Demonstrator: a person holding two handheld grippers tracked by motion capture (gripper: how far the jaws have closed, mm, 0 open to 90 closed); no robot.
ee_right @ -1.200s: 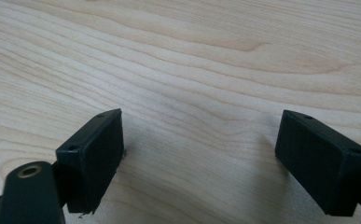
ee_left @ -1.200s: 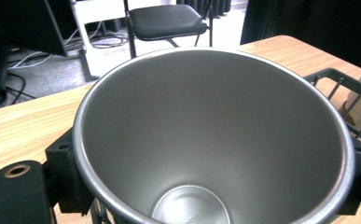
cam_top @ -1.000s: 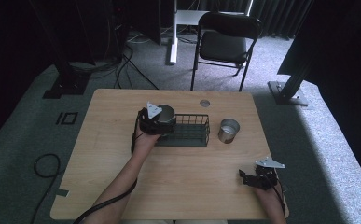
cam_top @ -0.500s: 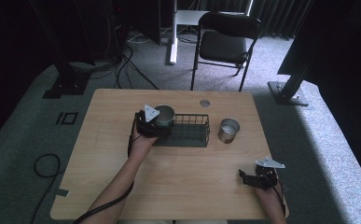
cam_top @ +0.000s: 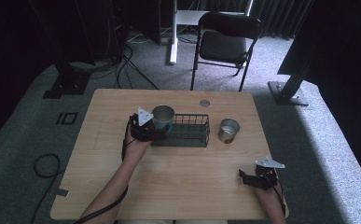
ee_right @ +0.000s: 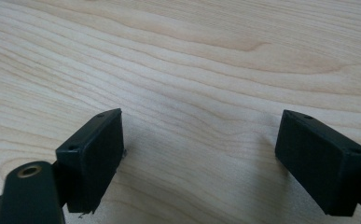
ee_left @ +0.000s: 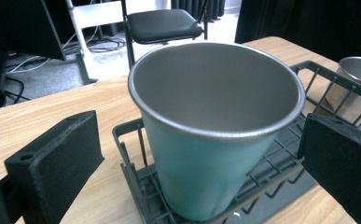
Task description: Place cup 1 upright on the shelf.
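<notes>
The teal cup (ee_left: pixel 215 135) stands upright in the wire basket's (cam_top: pixel 190 133) nine o'clock end. The left gripper (cam_top: pixel 156 132) has just spread its jaws wide on either side of the cup, not touching it. At the worktop's (cam_top: pixel 192 186) five o'clock corner, the right gripper (ee_right: pixel 199 158) rests with jaws wide, nothing between them.

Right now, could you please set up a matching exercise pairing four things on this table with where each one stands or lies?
Things:
1. teal metal cup
2. bare silver metal cup
3. black wire basket
4. right claw

Places:
A. near the table's front right corner
B. at the basket's left end, between the open left claw's pads
C. on the wood, right of the basket
D. mid-table, between the hand and the silver cup

Pairs: 1-B, 2-C, 3-D, 4-A
</notes>
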